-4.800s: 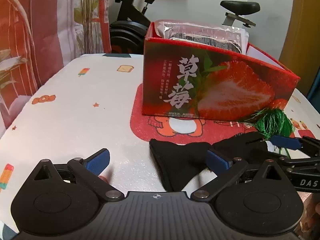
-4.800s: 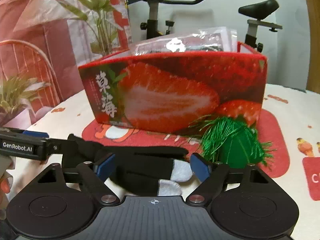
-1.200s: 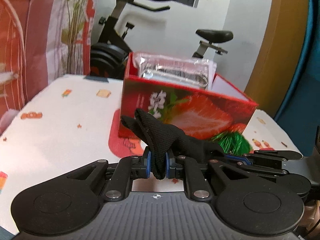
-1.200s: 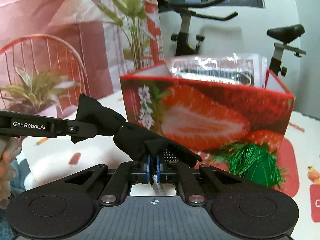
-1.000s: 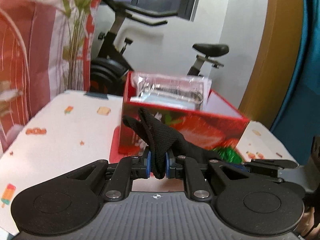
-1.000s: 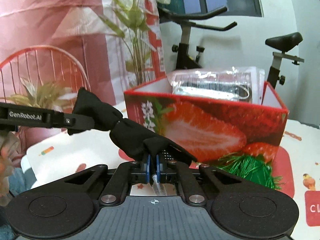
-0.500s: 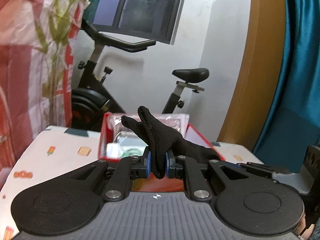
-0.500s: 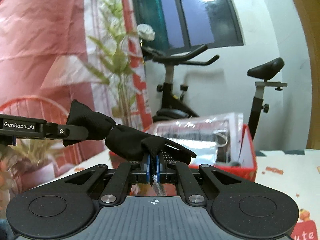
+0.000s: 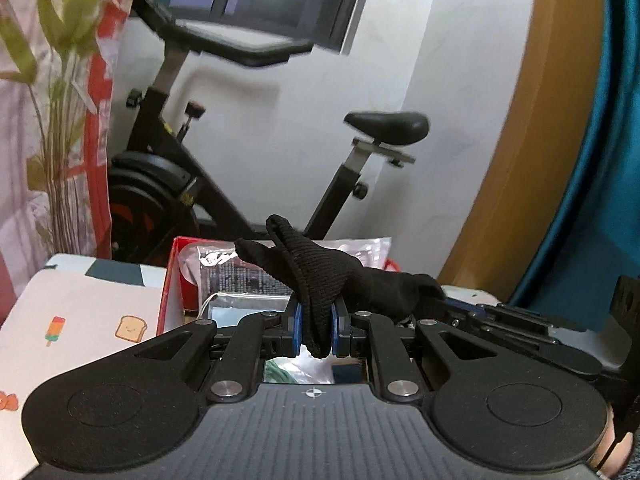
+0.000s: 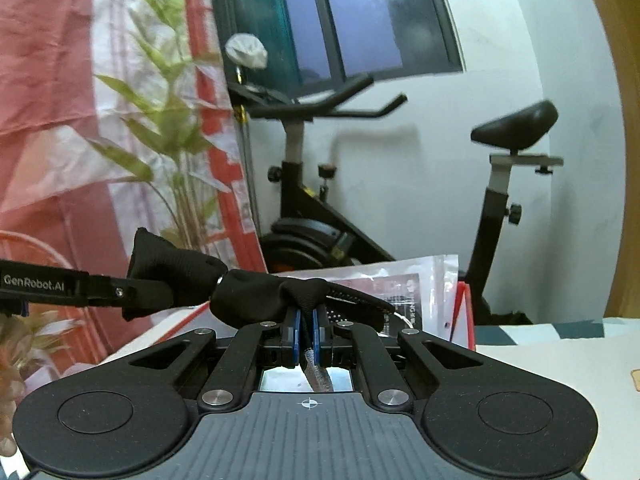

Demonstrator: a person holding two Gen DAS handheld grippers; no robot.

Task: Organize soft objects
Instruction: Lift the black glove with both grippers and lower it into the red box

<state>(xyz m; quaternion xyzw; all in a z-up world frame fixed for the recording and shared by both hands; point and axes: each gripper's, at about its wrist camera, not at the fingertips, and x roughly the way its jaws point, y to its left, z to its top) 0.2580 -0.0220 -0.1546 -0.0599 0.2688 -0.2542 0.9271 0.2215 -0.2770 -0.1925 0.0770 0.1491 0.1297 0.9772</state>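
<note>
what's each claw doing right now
Left claw: closed on one end of the black glove.
Right claw: closed on the glove's other end.

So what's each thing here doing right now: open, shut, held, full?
Left hand-held gripper: shut on the black sock.
Right hand-held gripper: shut on the same sock.
Black sock: held off the table, stretched between both.
Red box: open-topped, holding plastic packets.

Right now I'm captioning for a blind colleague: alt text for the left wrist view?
The left gripper clamps a black glove above a red box of plastic packets, the right gripper holding its other end. An exercise bike stands behind.
</note>
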